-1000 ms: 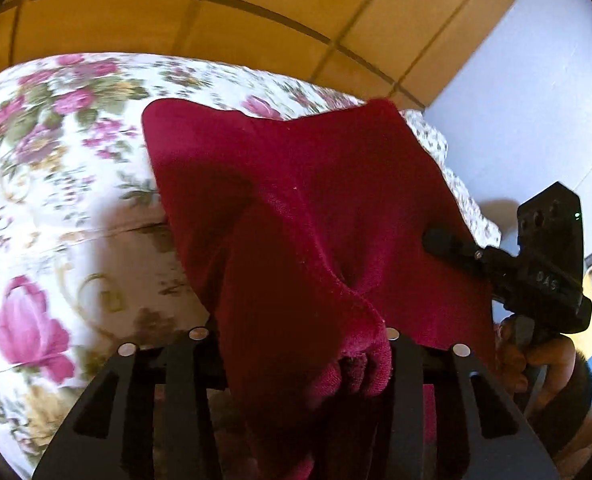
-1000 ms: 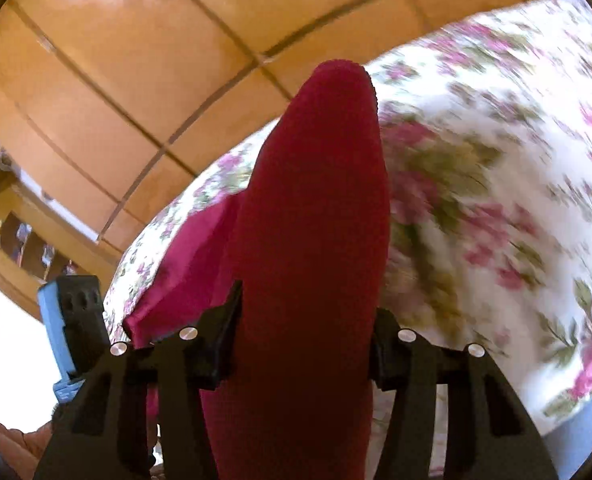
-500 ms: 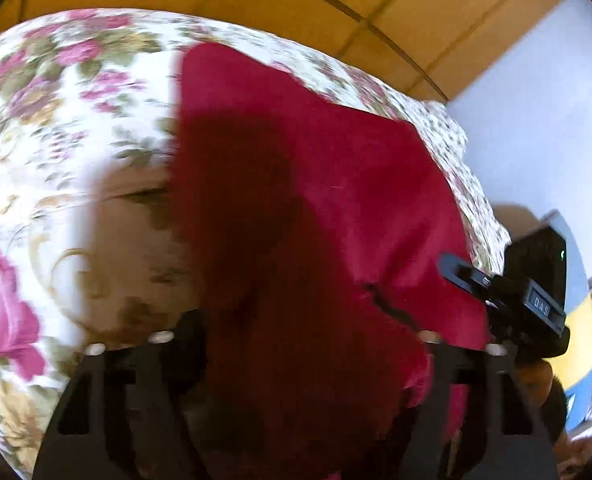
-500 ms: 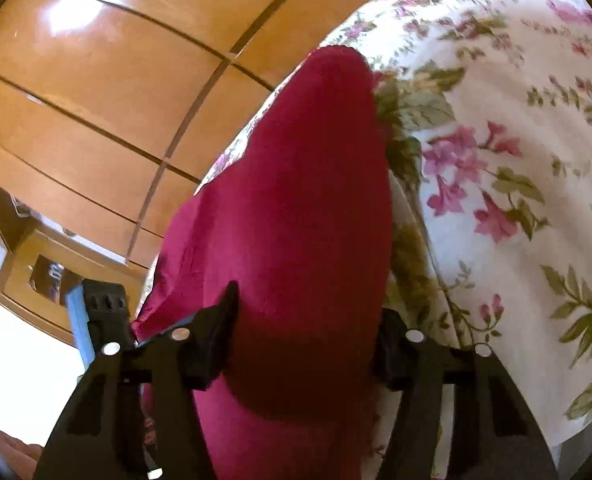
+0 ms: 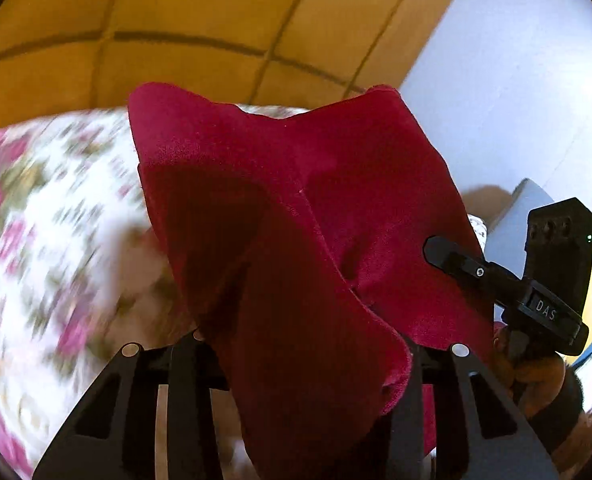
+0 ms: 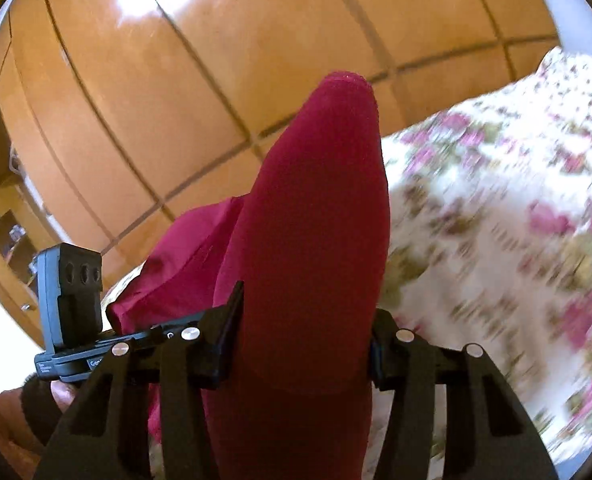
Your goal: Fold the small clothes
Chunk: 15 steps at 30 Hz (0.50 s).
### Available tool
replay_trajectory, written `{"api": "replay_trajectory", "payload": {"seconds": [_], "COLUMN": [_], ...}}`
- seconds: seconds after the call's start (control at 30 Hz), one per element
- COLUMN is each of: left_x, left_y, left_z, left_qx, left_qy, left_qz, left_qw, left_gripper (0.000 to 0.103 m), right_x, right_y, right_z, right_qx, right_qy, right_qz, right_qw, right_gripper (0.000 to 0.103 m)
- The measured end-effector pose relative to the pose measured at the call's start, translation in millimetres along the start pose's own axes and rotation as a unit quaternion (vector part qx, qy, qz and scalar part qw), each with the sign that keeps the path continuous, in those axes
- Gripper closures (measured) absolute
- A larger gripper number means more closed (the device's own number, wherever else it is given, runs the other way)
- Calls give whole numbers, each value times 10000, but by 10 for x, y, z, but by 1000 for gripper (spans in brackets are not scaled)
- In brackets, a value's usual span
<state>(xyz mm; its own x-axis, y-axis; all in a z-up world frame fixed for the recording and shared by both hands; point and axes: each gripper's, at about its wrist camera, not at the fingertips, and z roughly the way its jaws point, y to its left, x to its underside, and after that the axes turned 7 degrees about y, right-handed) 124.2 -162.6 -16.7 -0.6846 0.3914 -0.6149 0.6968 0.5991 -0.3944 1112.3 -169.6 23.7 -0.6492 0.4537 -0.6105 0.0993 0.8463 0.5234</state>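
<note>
Garment: I count one red cloth [image 5: 336,200], lifted over one floral bedspread [image 5: 47,240].
Left gripper [image 5: 308,364]: closing, clamped on cloth.
Right gripper [image 6: 304,328]: closing, clamped on cloth.

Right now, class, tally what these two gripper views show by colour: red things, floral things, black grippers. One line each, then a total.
Red garment: 1
Floral bedspread: 1
Black grippers, left gripper and right gripper: 2
Total: 4

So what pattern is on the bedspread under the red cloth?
Floral: pink roses with green leaves on white. The bedspread shows best in the right wrist view, though blurred.
</note>
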Motion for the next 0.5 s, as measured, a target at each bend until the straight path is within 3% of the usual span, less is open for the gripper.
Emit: {"api": "replay_trajectory", "payload": {"seconds": [0.17,0.33,0.37,0.43,0.47,0.5], "left_x": [-649,-980,-981,-941,-909,-883], "left_y": [-42,47,102,180,216,272], "left_z": [597,1368,1541,1597,1554,1497], "left_qx": [234,36,-74,-75,-9,26], "left_qy": [-40,419,605,529,463,457], "left_qz": [187,12,-104,-274,-378,-525], "left_qw": [9995,9991,9981,9982,9982,9976], "left_gripper": [64,63,61,41,39,36], "right_x": [-396,-524,-494,-416,-357,-324], "right_y": [-418,-1057,-1131,-1402,-1454,-1481], "right_z": [137,633,619,677,602,530], "right_qx": [249,500,575,542,475,510], "right_qy": [-403,-152,-40,-49,-155,-205], "right_qz": [5,606,749,1322,1530,1680], "right_qw": [9989,9968,9955,9897,9870,9842], "right_gripper": [53,51,49,39,31,29]}}
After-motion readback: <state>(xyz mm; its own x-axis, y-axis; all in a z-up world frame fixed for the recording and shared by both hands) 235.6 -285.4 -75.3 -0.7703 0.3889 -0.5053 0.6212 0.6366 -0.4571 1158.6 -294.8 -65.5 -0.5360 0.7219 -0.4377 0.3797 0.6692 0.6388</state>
